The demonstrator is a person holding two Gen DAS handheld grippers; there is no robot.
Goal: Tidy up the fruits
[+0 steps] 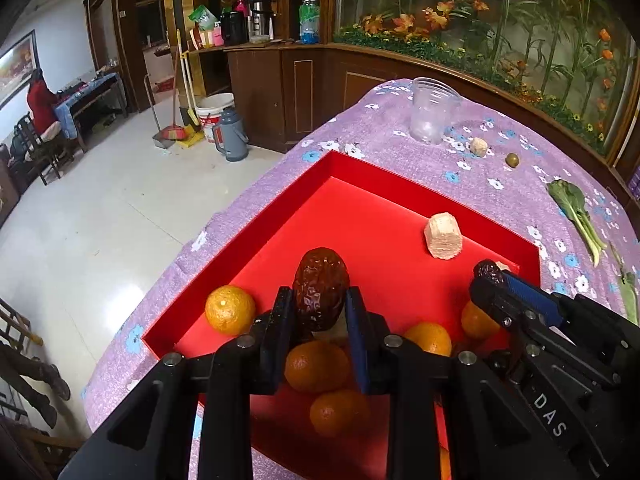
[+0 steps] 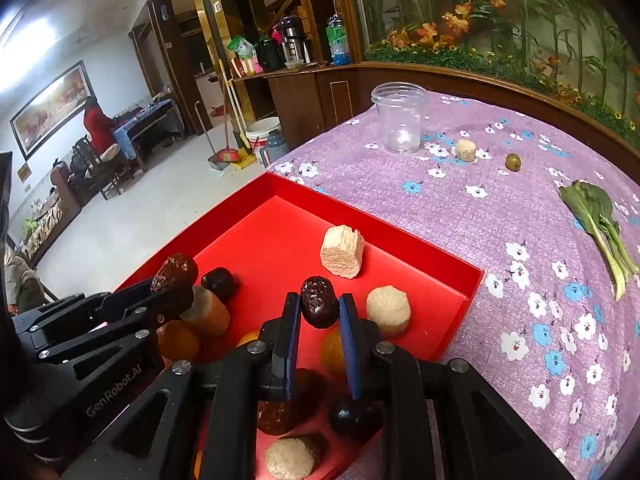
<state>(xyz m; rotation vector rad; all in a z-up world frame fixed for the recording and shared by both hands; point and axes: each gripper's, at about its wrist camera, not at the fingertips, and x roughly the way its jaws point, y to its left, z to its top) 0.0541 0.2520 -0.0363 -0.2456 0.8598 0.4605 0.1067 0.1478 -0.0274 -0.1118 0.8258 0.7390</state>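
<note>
Left claw (image 1: 316, 300): clamped on a date (image 1: 321, 288) above red tray (image 1: 280, 216) | right claw (image 2: 320, 308): clamped on a second date (image 2: 319, 301) | tangerines (image 1: 230, 309) already gathered in tray | olive (image 2: 513, 162) left near counter's far edge.

Both fisheye views bend strongly, with black vignetted corners and curved edges. Indoor light is moderate; a blown-out white glare sits on the wall (image 2: 28, 48) in the right wrist view, and the pale floor (image 1: 120, 216) shines softly. Near fruit under the right tool (image 2: 320, 312) looks dark and slightly blurred.
</note>
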